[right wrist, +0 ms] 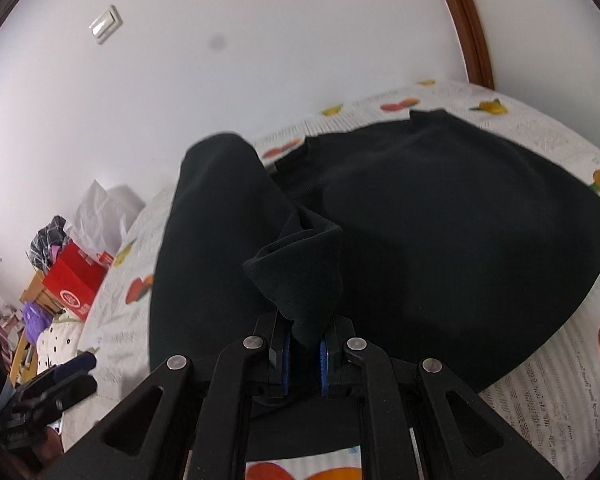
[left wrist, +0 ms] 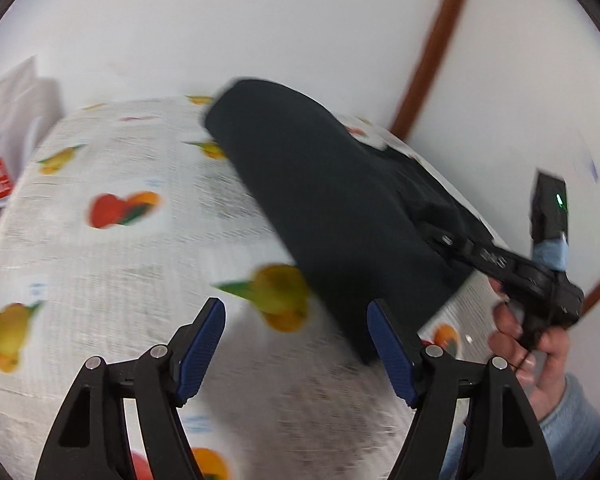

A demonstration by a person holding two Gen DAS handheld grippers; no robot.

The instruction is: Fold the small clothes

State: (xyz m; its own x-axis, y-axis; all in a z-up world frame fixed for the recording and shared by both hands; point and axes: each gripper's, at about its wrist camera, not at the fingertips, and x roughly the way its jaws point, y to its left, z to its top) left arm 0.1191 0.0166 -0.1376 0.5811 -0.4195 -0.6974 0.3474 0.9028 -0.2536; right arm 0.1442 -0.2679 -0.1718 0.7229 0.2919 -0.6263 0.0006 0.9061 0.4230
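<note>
A black garment (right wrist: 440, 216) lies spread on a white fruit-print cloth (right wrist: 540, 392). My right gripper (right wrist: 305, 350) is shut on a bunched cuff or edge of the black garment (right wrist: 300, 276) and holds it lifted, with a long fold hanging to the left. In the left wrist view the black garment (left wrist: 332, 208) hangs as a raised flap from the right gripper (left wrist: 452, 240) at the right. My left gripper (left wrist: 296, 340) is open and empty above the fruit-print cloth (left wrist: 120, 272), just left of the flap's lower edge.
A white wall (right wrist: 260, 40) with a brown wooden frame (right wrist: 472, 28) stands behind the surface. At the left, off the surface, sit a red box (right wrist: 74, 280), white bags (right wrist: 100, 212) and piled clothes (right wrist: 56, 336). The left gripper (right wrist: 56, 384) shows at the lower left.
</note>
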